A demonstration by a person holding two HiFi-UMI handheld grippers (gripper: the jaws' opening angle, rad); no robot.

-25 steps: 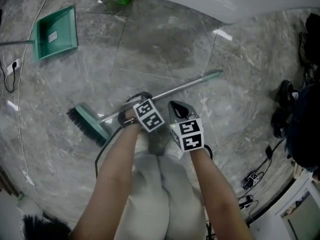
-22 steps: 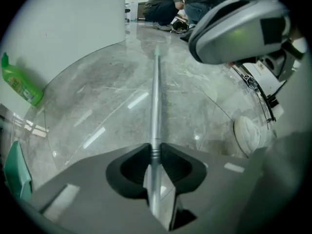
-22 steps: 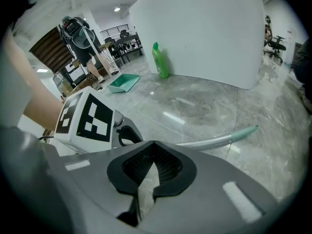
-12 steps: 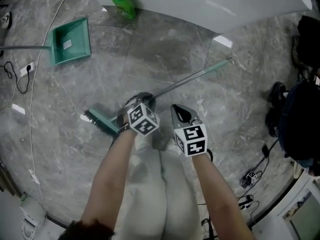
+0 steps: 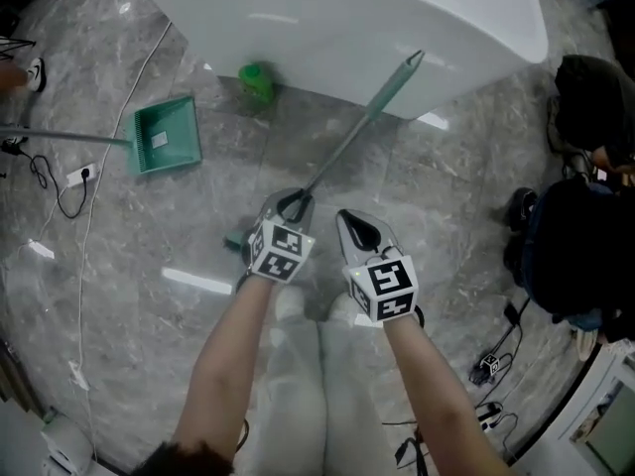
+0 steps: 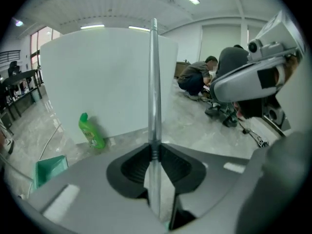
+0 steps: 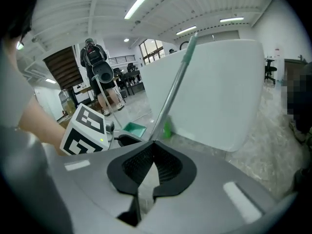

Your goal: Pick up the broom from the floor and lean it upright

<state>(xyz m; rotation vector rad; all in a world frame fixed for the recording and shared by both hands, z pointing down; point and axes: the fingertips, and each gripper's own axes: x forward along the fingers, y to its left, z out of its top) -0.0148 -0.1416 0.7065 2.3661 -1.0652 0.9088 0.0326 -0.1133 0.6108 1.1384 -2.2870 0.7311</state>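
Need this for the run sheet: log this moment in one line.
left gripper: shut on broom | right gripper: shut, empty | broom: tilted

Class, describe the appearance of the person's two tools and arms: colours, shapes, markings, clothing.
The left tool and right tool have smooth grey shells and black ribbed pads. Each carries a white cube with black square markers. The forearms are unsleeved.

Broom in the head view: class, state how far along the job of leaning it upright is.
Done: the broom is gripped and its handle is up off the floor. In hand: the left tongs clamp the handle, tilted toward the white counter; the right tongs are shut, empty. Left: rest it upright against something.
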